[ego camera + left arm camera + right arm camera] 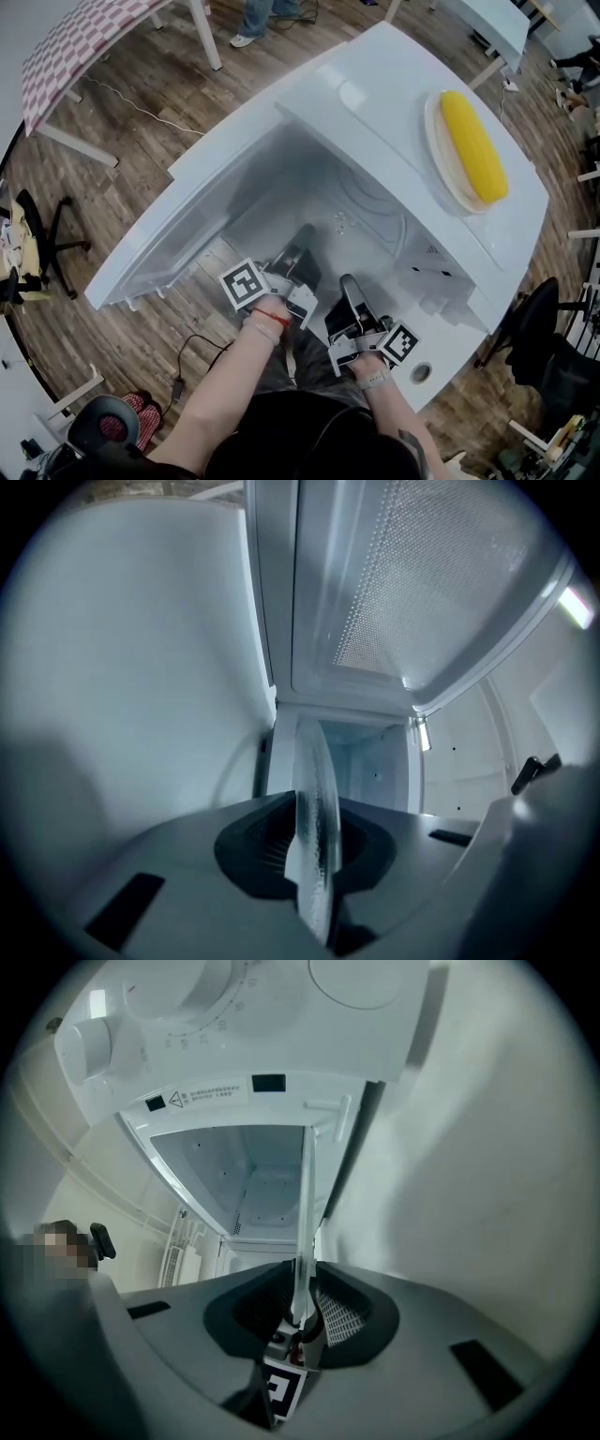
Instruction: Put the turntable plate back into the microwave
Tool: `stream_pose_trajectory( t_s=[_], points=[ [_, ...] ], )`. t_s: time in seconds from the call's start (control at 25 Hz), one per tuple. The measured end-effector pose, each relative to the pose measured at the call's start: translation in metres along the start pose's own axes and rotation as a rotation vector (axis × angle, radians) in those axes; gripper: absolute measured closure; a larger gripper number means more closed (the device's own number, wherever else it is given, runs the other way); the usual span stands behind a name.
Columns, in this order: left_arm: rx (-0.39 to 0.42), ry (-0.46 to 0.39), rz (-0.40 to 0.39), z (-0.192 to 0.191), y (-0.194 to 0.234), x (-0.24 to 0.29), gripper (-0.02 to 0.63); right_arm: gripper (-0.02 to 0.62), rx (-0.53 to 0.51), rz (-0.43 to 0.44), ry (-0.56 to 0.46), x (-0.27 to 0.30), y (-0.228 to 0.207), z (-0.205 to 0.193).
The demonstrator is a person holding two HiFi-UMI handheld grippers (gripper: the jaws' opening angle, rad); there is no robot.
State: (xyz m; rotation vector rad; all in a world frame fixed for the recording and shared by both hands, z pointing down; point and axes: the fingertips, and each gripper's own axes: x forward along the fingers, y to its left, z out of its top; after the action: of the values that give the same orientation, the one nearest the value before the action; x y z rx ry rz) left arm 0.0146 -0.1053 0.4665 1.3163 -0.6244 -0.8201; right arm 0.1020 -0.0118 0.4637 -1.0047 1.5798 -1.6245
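Note:
The clear glass turntable plate is held edge-on at the mouth of the white microwave's open cavity, faint against the white walls. My left gripper grips its near rim on the left and my right gripper grips it on the right. In the left gripper view the plate stands as a thin upright edge between the jaws of the left gripper, with the cavity beyond. In the right gripper view the plate also runs edge-on through the right gripper.
The microwave door hangs open to the left. On the microwave's top sits a pale plate with a yellow corn cob. Control knobs are on the front panel. A checkered table and black chairs stand around.

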Motion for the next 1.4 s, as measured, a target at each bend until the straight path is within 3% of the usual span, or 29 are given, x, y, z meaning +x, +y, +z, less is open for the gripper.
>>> stream_pose_trajectory(
  t_s=[0.32, 0.8, 1.04, 1.4],
  points=[
    [0.021, 0.016, 0.000, -0.002, 0.000, 0.000, 0.574, 0.530, 0.013, 0.009, -0.031, 0.010, -0.003, 0.002],
    [0.059, 0.040, -0.019, -0.002, 0.002, 0.000, 0.574, 0.541, -0.227, -0.030, -0.049, 0.009, -0.001, 0.007],
    [0.030, 0.027, -0.038, -0.005, 0.004, 0.003, 0.574, 0.532, -0.323, -0.047, -0.039, 0.009, 0.003, 0.017],
    [0.078, 0.038, -0.023, -0.006, 0.000, 0.022, 0.574, 0.532, -0.219, -0.010, -0.125, 0.018, 0.005, 0.038]
  ],
)
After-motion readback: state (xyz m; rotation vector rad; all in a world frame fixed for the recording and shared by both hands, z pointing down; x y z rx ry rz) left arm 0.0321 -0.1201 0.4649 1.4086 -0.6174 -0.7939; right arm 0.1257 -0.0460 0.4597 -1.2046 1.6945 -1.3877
